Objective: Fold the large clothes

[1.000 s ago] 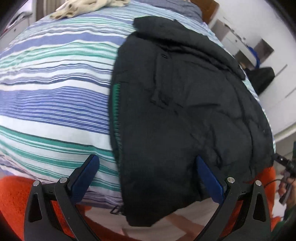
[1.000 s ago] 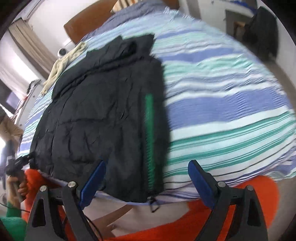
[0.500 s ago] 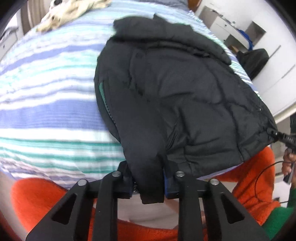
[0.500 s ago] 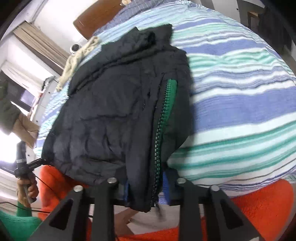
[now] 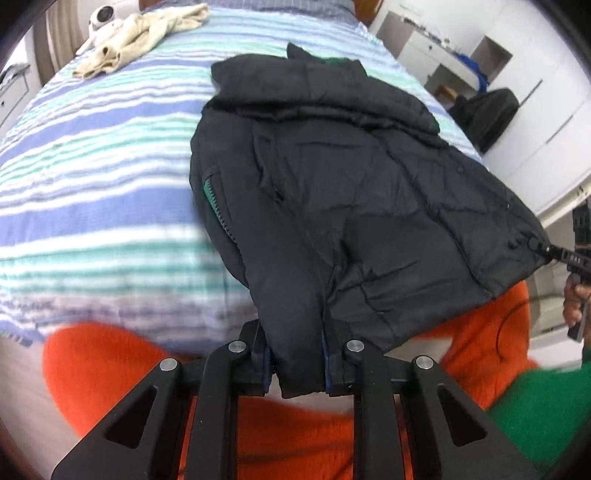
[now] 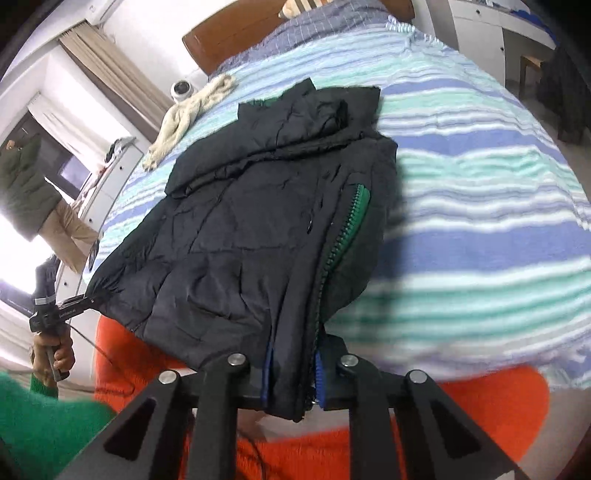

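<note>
A black padded jacket (image 5: 351, 192) with a green-lined zipper (image 5: 212, 195) lies on the striped bed (image 5: 92, 184), collar at the far end. My left gripper (image 5: 297, 363) is shut on the near hem, with the dark cloth pinched between its blue pads. In the right wrist view the same jacket (image 6: 240, 236) shows its zipper (image 6: 351, 218) on the right. There my right gripper (image 6: 291, 376) is shut on the hem beside the zipper. Each view shows the other gripper (image 5: 576, 254) (image 6: 55, 314) holding the jacket's far bottom corner, and the near end is raised off the bed.
A cream garment (image 5: 140, 29) and a small white camera (image 5: 101, 18) lie near the headboard (image 6: 229, 40). Orange fabric (image 5: 110, 369) covers the bed's foot. A green sleeve (image 6: 37, 424) shows at the bottom. A dark bag (image 5: 487, 114) sits by white cabinets. A person (image 6: 26, 184) stands at the window.
Both grippers went from wide open to shut on the jacket's near hem. They have since risen, lifting that end off the bed.
</note>
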The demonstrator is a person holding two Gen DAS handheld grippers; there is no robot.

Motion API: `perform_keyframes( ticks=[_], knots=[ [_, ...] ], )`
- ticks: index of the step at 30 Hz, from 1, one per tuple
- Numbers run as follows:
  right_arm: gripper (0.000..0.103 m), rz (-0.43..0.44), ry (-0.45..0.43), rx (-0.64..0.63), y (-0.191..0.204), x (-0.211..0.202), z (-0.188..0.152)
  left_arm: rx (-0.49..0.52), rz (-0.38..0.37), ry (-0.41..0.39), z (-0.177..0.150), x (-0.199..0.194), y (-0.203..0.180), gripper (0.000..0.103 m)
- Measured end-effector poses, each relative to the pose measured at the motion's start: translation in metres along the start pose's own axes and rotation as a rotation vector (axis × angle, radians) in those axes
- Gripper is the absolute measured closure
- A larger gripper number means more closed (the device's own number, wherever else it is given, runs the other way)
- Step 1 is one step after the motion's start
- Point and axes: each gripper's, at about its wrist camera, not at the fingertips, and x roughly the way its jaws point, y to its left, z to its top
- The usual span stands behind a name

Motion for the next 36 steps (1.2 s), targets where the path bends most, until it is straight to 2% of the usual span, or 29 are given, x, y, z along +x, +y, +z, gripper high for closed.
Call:
perform_keyframes(
  ticks=[4, 7, 10, 13, 14, 16, 18, 22, 24, 26, 28, 29, 31, 32, 33, 34, 35, 36],
  knots=[
    [0.086, 0.057, 0.066, 0.069, 0.005, -0.02, -0.026, 0.018, -0.033, 0.049, -0.016, -0.028, 0.0, 0.085],
    [0.086, 0.142, 0.041, 0.14, 0.007, -0.048, -0.029, 0.025, -0.076, 0.039, -0.011, -0.058, 0.0, 0.085],
    [0.086, 0.2, -0.044, 0.163, 0.01, -0.072, -0.011, 0.012, -0.138, -0.078, 0.024, -0.088, 0.002, 0.085],
    [0.086, 0.227, -0.14, 0.131, 0.012, -0.075, 0.023, -0.028, -0.21, -0.2, 0.072, -0.1, 0.015, 0.085],
    [0.086, 0.23, -0.175, 0.11, 0.011, -0.071, 0.044, -0.043, -0.219, -0.223, 0.084, -0.099, 0.017, 0.084],
    [0.086, 0.228, -0.228, 0.071, 0.01, -0.057, 0.082, -0.064, -0.229, -0.274, 0.123, -0.086, 0.022, 0.084],
    [0.086, 0.23, -0.259, 0.063, 0.002, -0.035, 0.117, -0.096, -0.219, -0.293, 0.161, -0.061, 0.028, 0.084],
    [0.086, 0.222, -0.29, 0.134, -0.018, 0.024, 0.169, -0.112, -0.131, -0.287, 0.222, 0.01, 0.037, 0.079],
    [0.086, 0.197, -0.296, 0.179, -0.031, 0.061, 0.187, -0.116, -0.082, -0.27, 0.224, 0.038, 0.042, 0.074],
    [0.084, 0.163, -0.297, 0.224, -0.042, 0.093, 0.193, -0.102, -0.036, -0.216, 0.225, 0.06, 0.045, 0.067],
    [0.076, 0.143, -0.258, 0.257, -0.051, 0.114, 0.194, -0.105, -0.02, -0.155, 0.231, 0.075, 0.048, 0.064],
    [0.073, 0.15, -0.242, 0.277, -0.054, 0.12, 0.191, -0.114, -0.035, -0.146, 0.232, 0.073, 0.05, 0.063],
    [0.067, 0.172, -0.249, 0.311, -0.056, 0.121, 0.193, -0.143, -0.106, -0.149, 0.23, 0.057, 0.055, 0.051],
    [0.063, 0.198, -0.254, 0.316, -0.054, 0.117, 0.193, -0.164, -0.145, -0.169, 0.228, 0.045, 0.061, 0.031],
    [0.051, 0.216, -0.256, 0.311, -0.053, 0.111, 0.194, -0.18, -0.173, -0.204, 0.228, 0.034, 0.066, 0.006],
    [0.038, 0.232, -0.262, 0.303, -0.052, 0.105, 0.194, -0.19, -0.192, -0.246, 0.226, 0.023, 0.07, 0.0],
    [0.03, 0.249, -0.274, 0.287, -0.05, 0.096, 0.196, -0.194, -0.204, -0.285, 0.225, 0.013, 0.072, 0.001],
    [0.013, 0.248, -0.291, 0.26, -0.046, 0.087, 0.198, -0.189, -0.211, -0.292, 0.225, 0.007, 0.075, 0.001]
  ],
)
